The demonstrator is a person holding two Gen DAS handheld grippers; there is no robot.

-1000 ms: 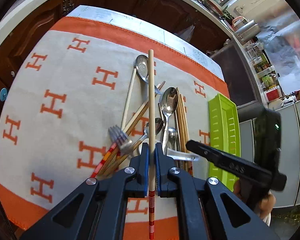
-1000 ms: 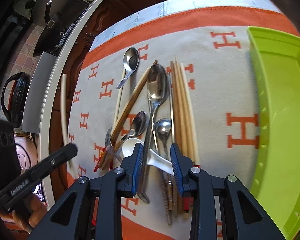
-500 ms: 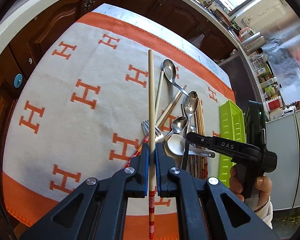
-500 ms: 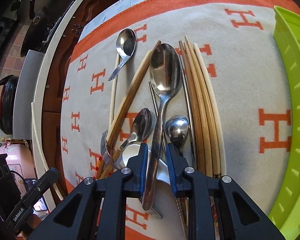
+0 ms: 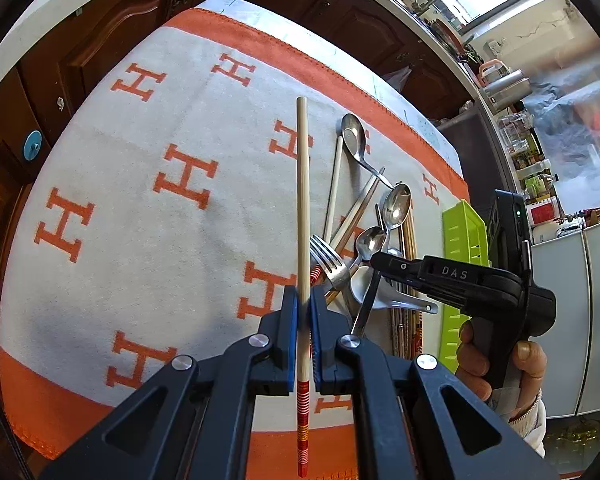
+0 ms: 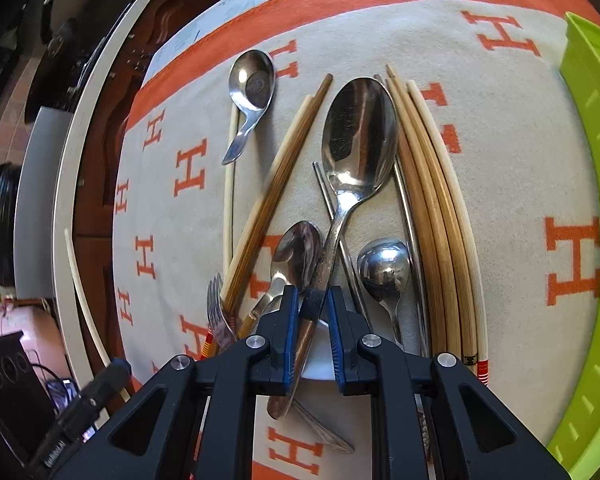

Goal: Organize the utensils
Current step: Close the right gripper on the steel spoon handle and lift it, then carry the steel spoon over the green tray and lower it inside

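My left gripper is shut on a pale chopstick with a red-striped end, held above the cloth left of the pile. My right gripper is closed around the handle of the large steel spoon, low over the utensil pile; it also shows in the left wrist view. The pile holds smaller spoons, a fork, brown chopsticks and a bundle of pale chopsticks. A white ladle-like spoon lies under my right gripper.
The utensils lie on a beige cloth with orange H marks. A lime green tray stands to the right of the pile, also in the left wrist view. Dark wooden cabinets and a counter edge lie beyond the cloth.
My right gripper has come down onto the pile and closed from wide open onto the large spoon's handle. My left gripper has drifted left with the chopstick.
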